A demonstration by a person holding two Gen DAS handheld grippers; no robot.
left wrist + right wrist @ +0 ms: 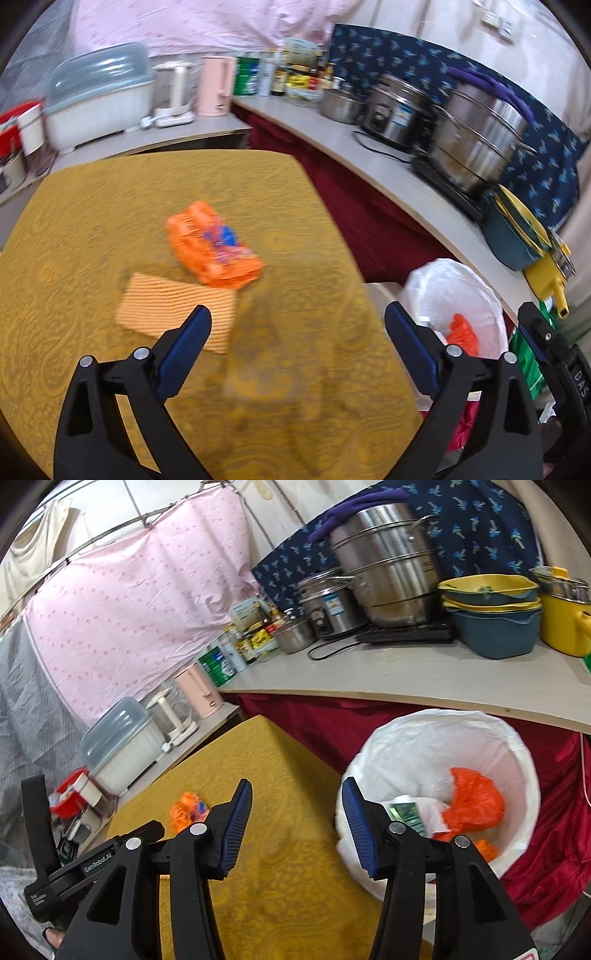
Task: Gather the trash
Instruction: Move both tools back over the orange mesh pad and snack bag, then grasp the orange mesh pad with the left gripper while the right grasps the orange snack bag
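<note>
Yellow tablecloth [92, 206] still carried an orange wrapper [214, 245] beside a striped cloth [177, 310]. You kept the left gripper [297, 321] spread wide and empty toward that wrapper, while your right gripper [297, 797], half open and empty, hung by the lined bin [524, 760], placed close beside the table for short drops.

A cramped home kitchen, where a long pale counter [406, 679] carries a tall stacked steel steamer [388, 565], a rice cooker [328, 605], nested blue-and-yellow basins [491, 605] and a crowd of sauce bottles [295, 70]. A pink kettle [216, 86] and a lidded dish rack [99, 96] stand on a side shelf. A pink sheet [129, 602] hangs on a line behind, apparently as a room divider. A table in a gold cloth [92, 206] and a lined bin [424, 746] fill the floor.
</note>
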